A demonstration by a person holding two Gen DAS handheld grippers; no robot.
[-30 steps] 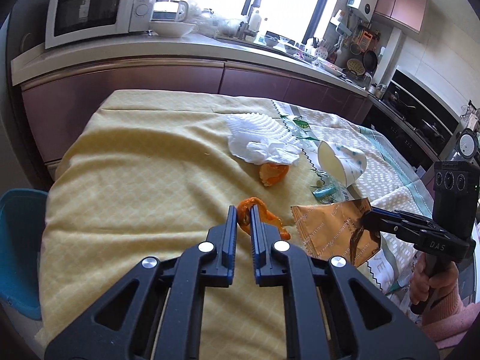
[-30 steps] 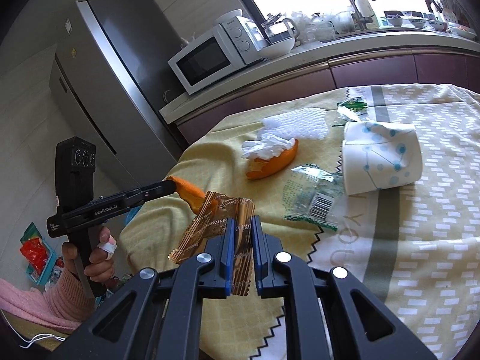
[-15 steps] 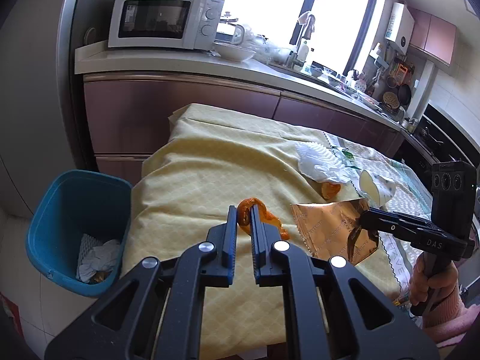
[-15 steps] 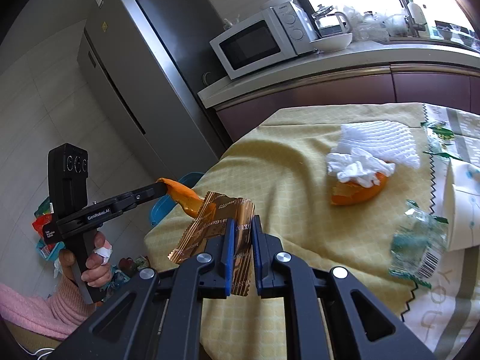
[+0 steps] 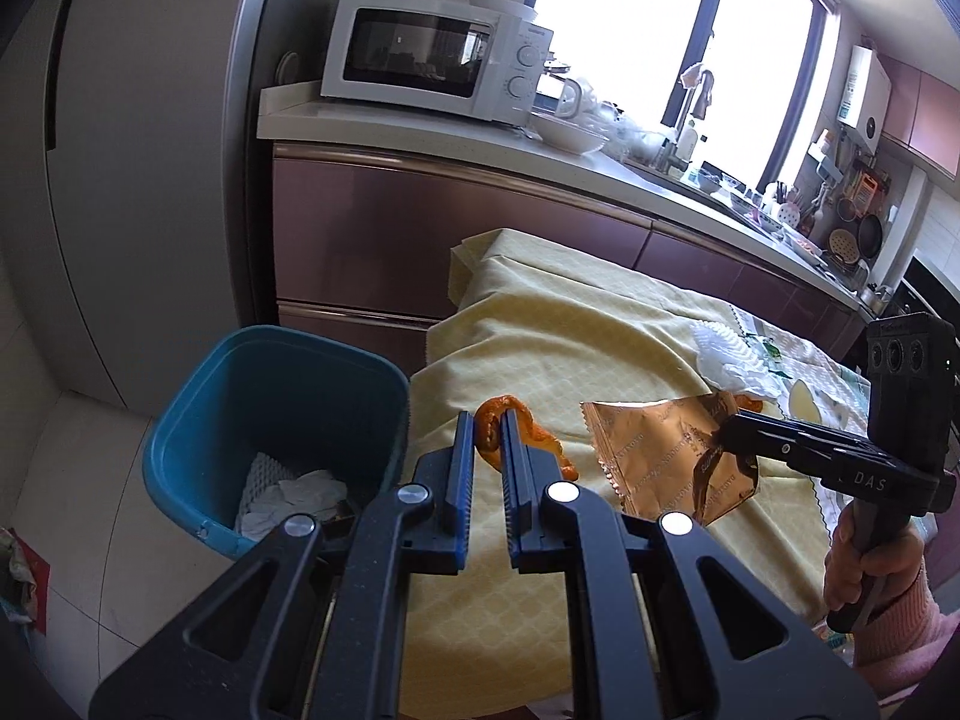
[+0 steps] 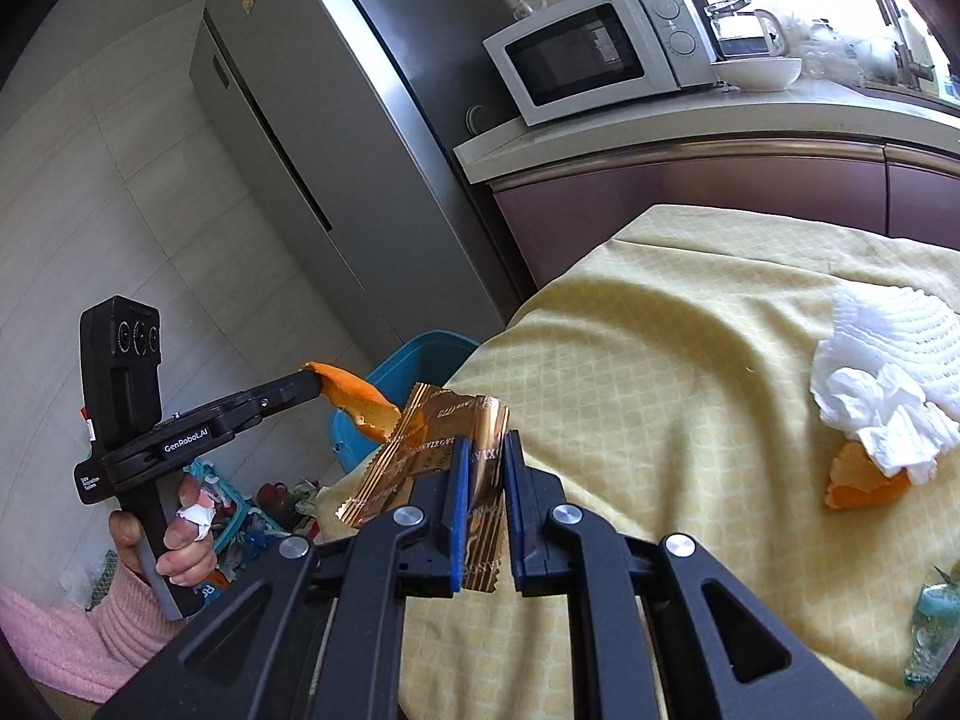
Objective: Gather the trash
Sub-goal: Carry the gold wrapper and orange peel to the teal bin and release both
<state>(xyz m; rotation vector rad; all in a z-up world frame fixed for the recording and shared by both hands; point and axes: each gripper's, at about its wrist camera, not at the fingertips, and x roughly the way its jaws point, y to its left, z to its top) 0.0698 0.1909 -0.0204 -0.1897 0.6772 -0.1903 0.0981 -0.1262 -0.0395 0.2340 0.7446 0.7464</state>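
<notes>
My left gripper [image 5: 487,420] is shut on a curled orange peel [image 5: 521,433], held above the near left corner of the yellow-clothed table [image 5: 570,348]. My right gripper [image 6: 483,444] is shut on a copper foil wrapper [image 6: 441,450], which also shows in the left wrist view [image 5: 651,456]. The blue trash bin [image 5: 264,414] stands on the floor just left of the table, with white paper and netting inside. In the right wrist view the left gripper [image 6: 311,383] holds the peel [image 6: 354,402] in front of the bin [image 6: 408,372].
On the table lie white foam netting and crumpled tissue [image 6: 882,372] over another orange peel [image 6: 858,480], and a clear plastic wrapper [image 6: 930,624] at the right edge. A refrigerator [image 6: 324,138], a microwave [image 5: 432,54] and brown cabinets [image 5: 456,228] stand behind the bin. Clutter [image 6: 252,510] lies on the floor.
Both grippers have swung left across the table with their loads still held. The blue bin has come from the left edge of the left wrist view into full sight below the left gripper.
</notes>
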